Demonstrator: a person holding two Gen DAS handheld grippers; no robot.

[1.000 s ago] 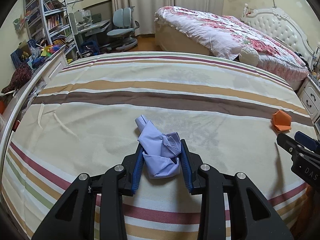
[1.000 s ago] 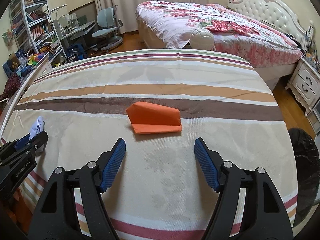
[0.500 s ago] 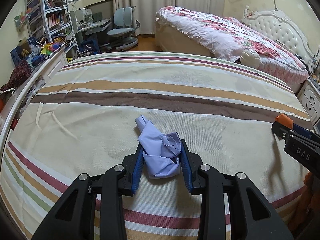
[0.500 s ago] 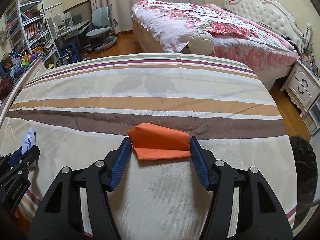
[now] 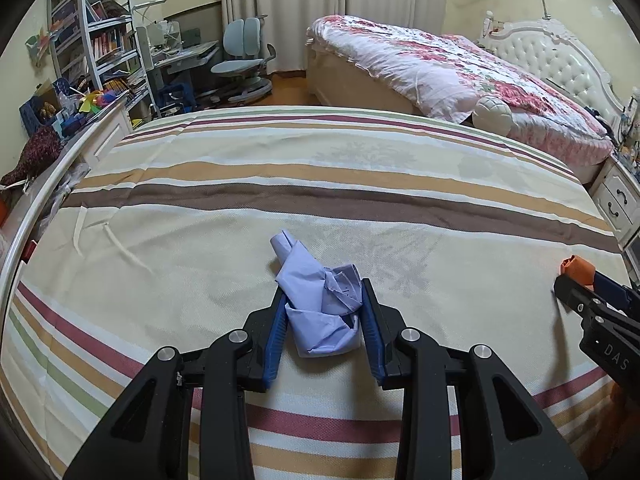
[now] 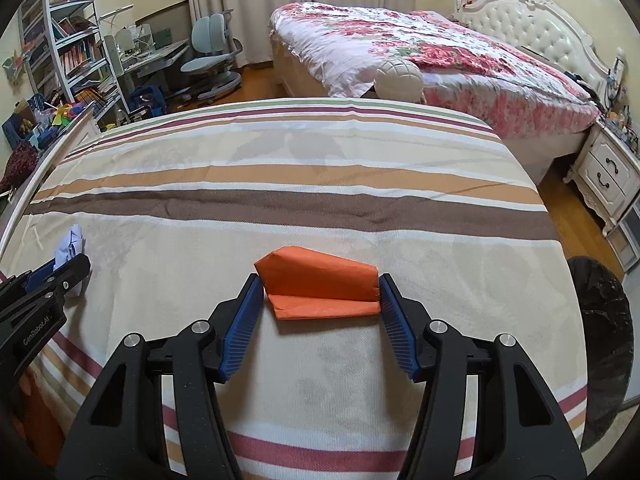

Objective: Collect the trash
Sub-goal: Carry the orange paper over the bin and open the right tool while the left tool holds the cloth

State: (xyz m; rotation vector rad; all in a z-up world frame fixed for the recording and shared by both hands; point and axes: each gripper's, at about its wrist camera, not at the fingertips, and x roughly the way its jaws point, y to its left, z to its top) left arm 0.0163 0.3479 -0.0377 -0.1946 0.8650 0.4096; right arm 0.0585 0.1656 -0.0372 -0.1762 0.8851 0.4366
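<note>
We see the left tool (image 5: 323, 308) clamped on the blue wad (image 5: 320, 312), which lies on the striped bed (image 5: 320, 184). To the wad's right, our right tool (image 6: 320, 300) pinches the orange paper (image 6: 320, 286) on the same bed.

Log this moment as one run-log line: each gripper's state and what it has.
left gripper: shut on blue paper wad | right gripper: jaws just closed onto orange paper | both on striped bedspread
</note>
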